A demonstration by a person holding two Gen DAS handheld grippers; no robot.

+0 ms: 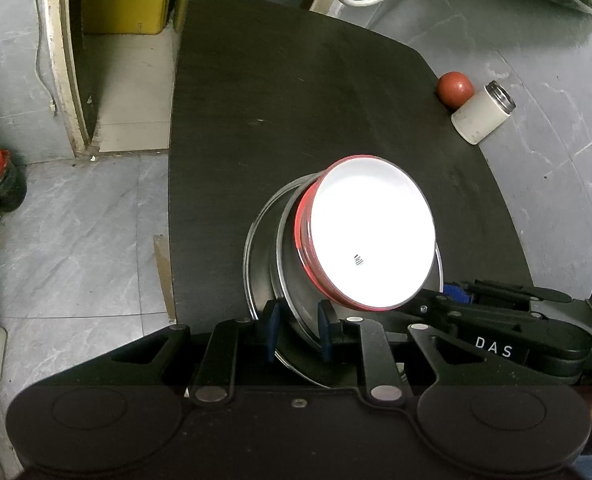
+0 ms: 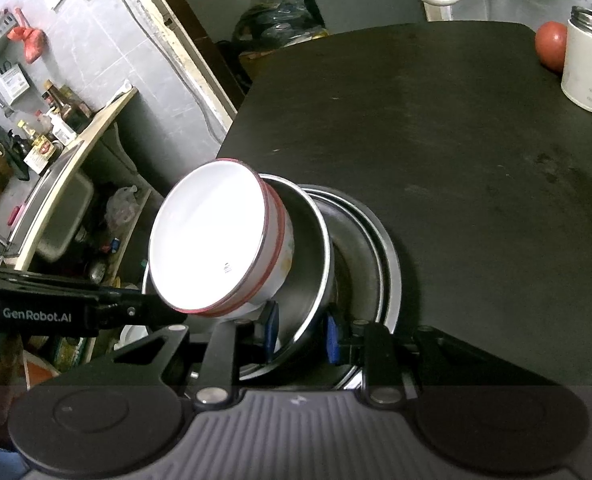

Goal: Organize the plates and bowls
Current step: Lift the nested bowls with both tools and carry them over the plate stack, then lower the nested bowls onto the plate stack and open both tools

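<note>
Left wrist view: my left gripper [image 1: 296, 330] is clamped on the rim of a tilted stainless steel bowl [image 1: 285, 264], which carries a red-rimmed white enamel bowl [image 1: 372, 236] inside. My right gripper [image 2: 302, 334] pinches the same steel bowl's rim from the opposite side, above stacked steel plates [image 2: 380, 264] near the dark bench [image 2: 436, 140] edge. Most of the bench beyond lies open; a white steel-capped jar [image 2: 588, 68] and red round fruit [image 2: 550, 46] sit at its far corner.
</note>
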